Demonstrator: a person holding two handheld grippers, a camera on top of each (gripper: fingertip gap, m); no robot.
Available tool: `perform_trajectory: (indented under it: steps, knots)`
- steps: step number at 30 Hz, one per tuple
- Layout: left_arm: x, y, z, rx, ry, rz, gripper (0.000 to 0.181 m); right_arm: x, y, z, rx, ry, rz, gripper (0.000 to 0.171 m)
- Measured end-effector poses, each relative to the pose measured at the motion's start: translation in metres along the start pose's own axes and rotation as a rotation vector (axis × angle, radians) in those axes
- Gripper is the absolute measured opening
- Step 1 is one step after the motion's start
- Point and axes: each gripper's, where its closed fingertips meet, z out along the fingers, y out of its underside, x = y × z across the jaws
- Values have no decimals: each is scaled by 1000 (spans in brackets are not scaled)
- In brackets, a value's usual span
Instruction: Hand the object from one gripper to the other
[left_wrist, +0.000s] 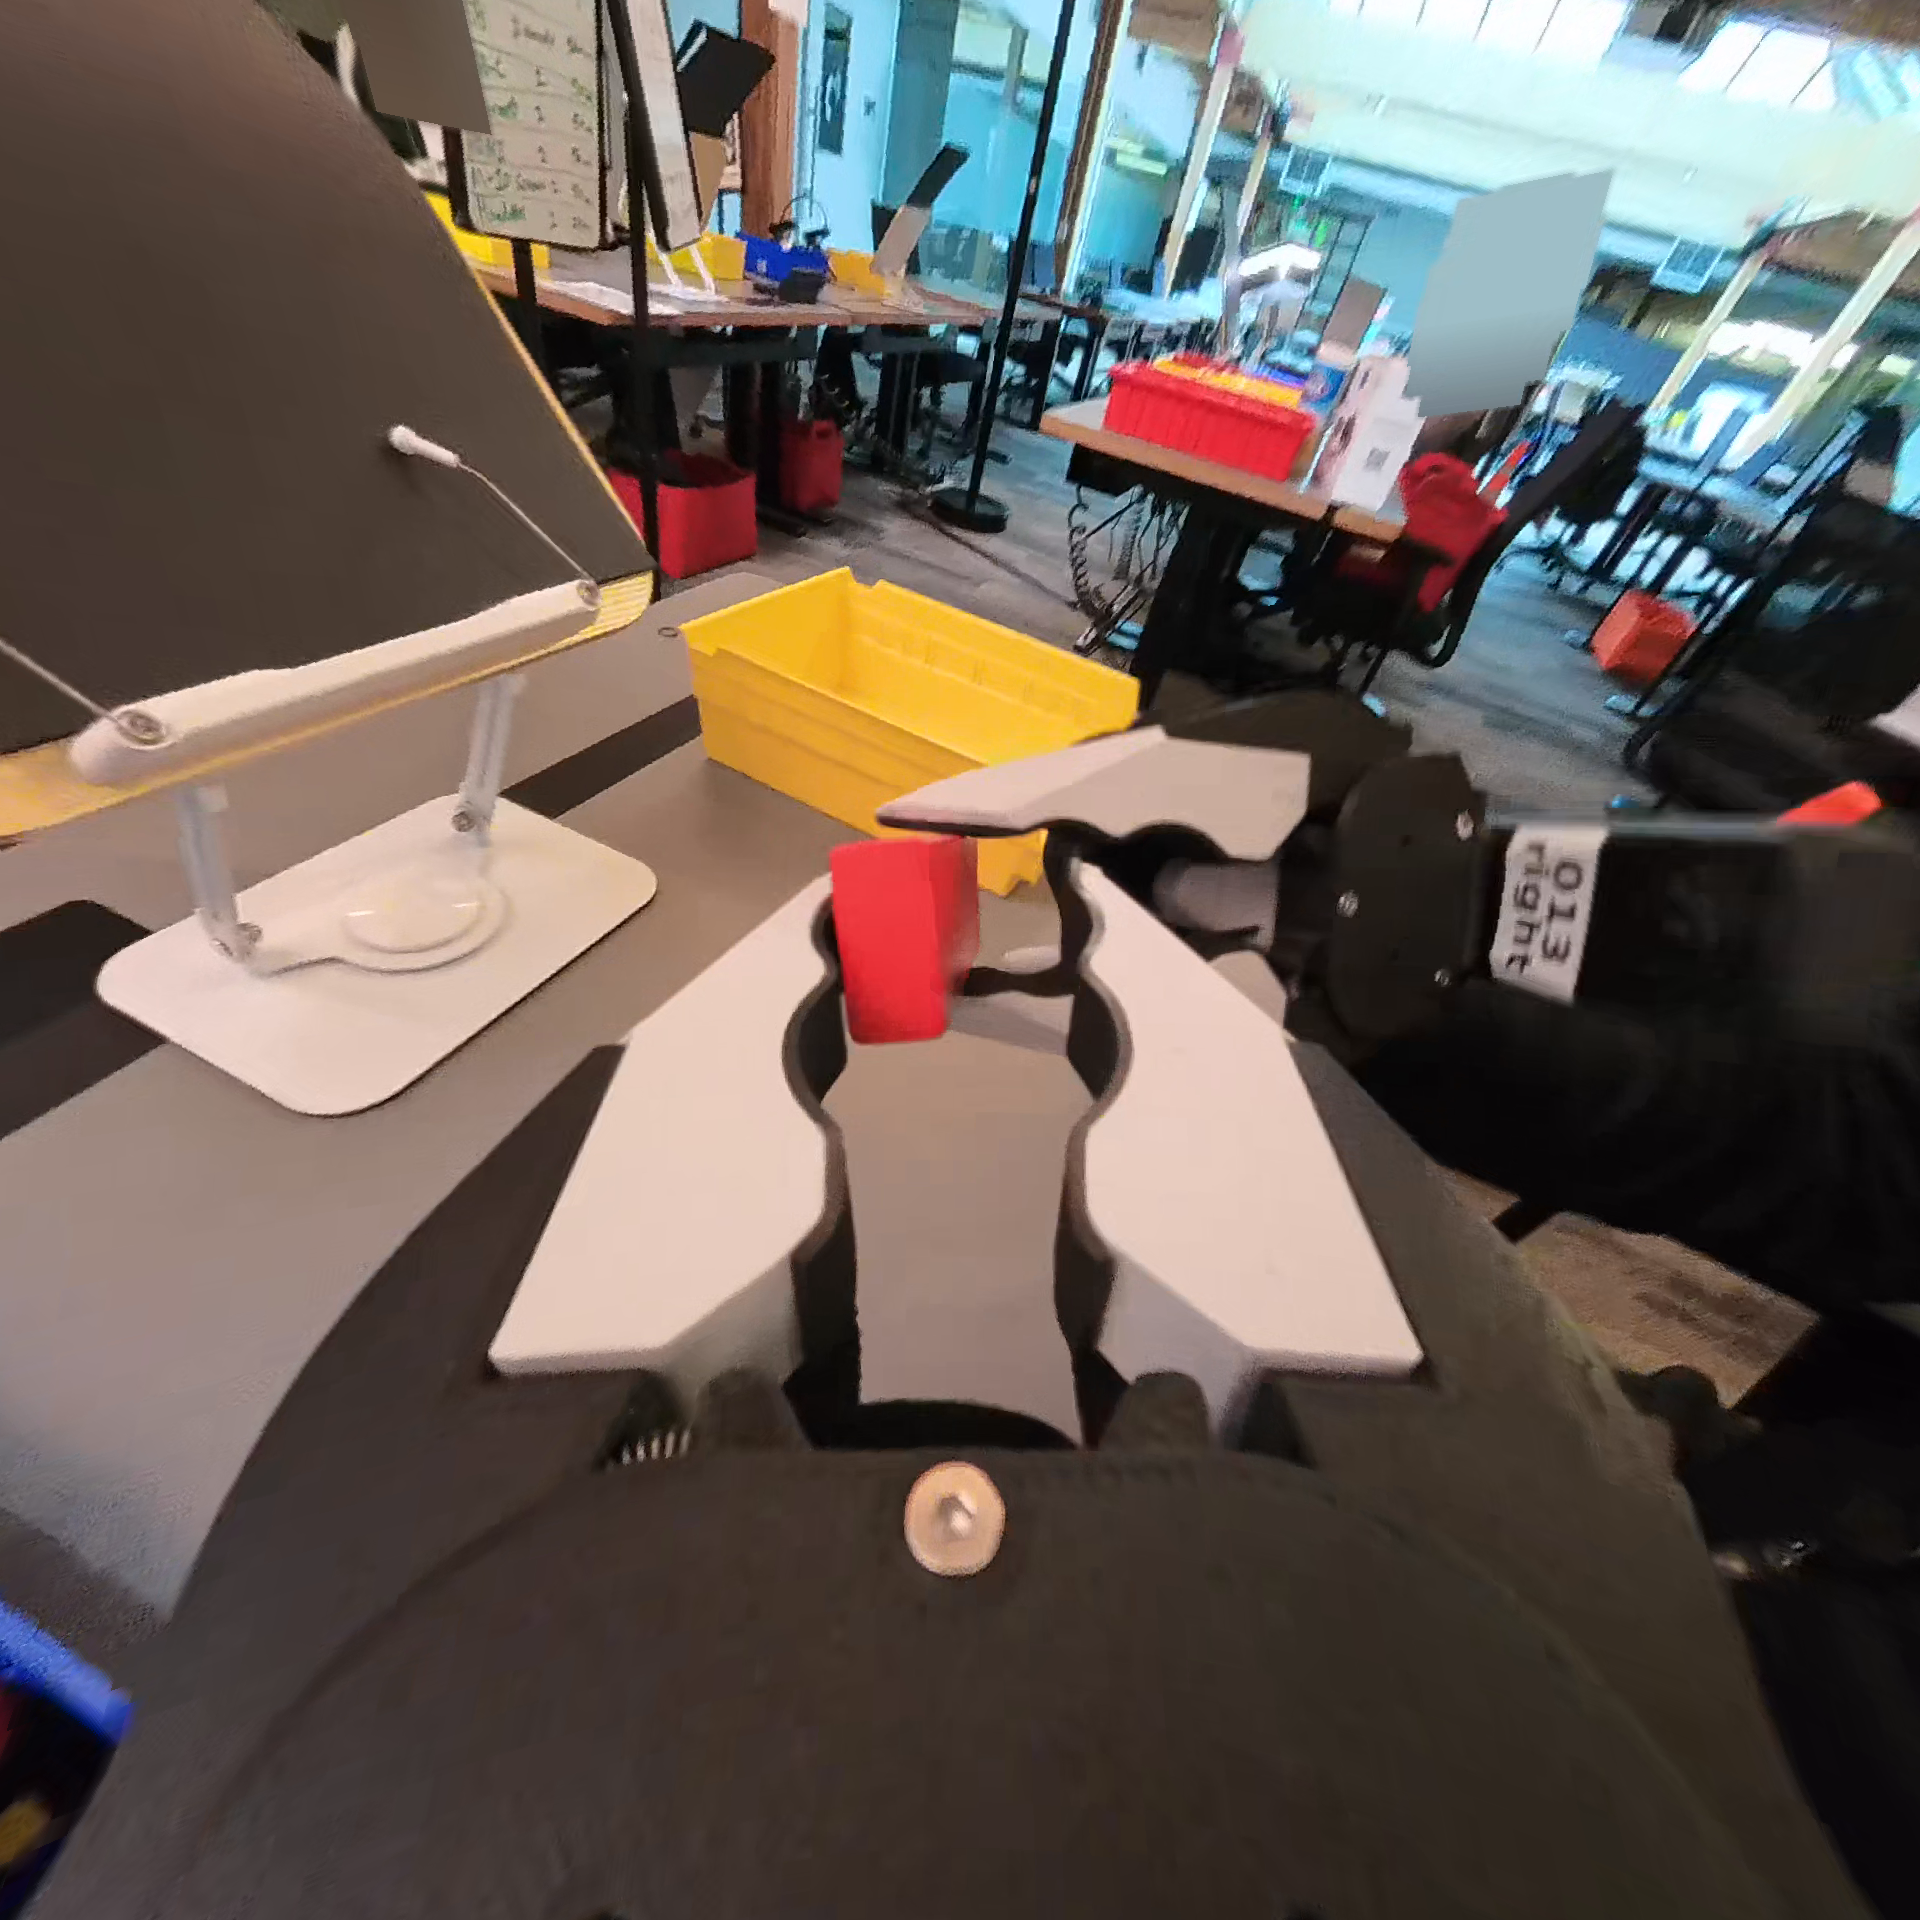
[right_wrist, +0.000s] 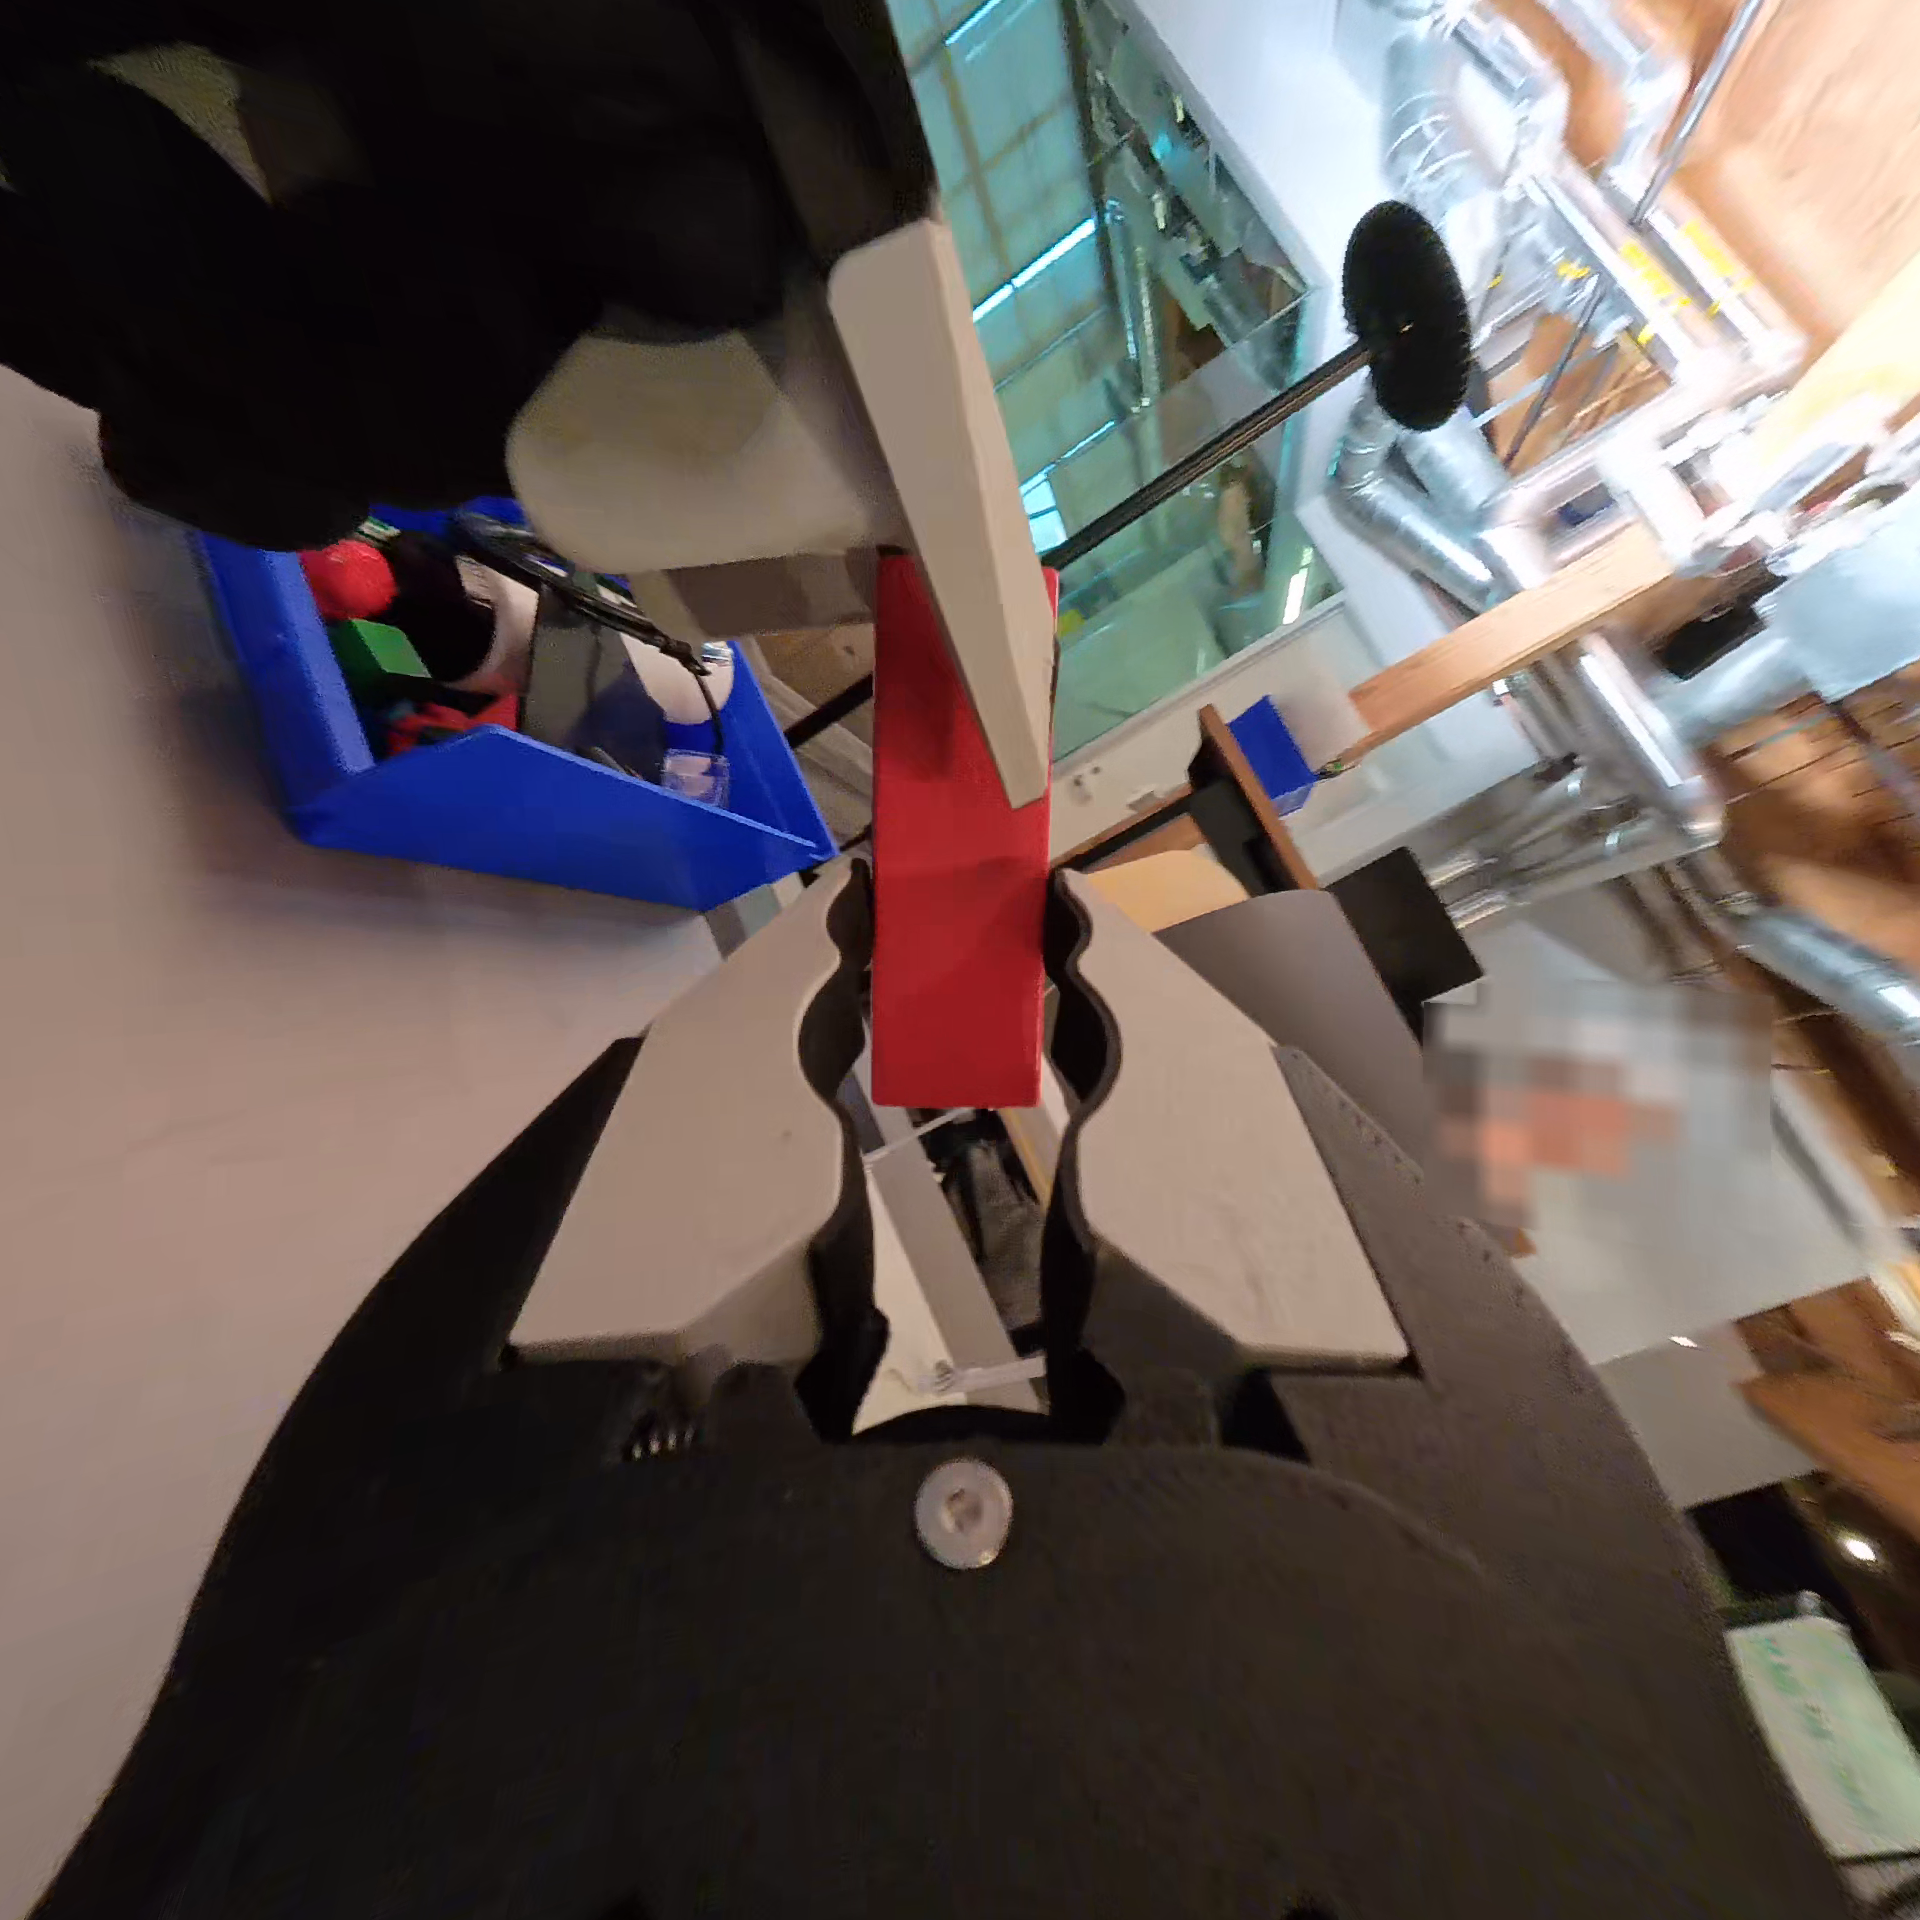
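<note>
A red block is held in the air over the grey table. My right gripper is shut on the block, one fingertip on each of its sides. In the left wrist view it comes in from the right, and its upper finger lies over the block's top. My left gripper is open around the block. Its left finger touches the block, and a gap shows at its right finger. In the right wrist view one left finger crosses the block's far end.
A yellow bin stands on the table just beyond the grippers. A white stand carrying a tilted dark board is at the left. A blue bin with several objects sits on the table. Desks and chairs fill the room behind. Less than 4 cm separates the two grippers' tips.
</note>
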Motion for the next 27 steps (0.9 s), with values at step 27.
perform_trajectory:
  steps: [27]
  knots:
    - [38, 41, -8, -300, 107, 601, 15, -46, -11, -48, 146, -721, 350, 16]
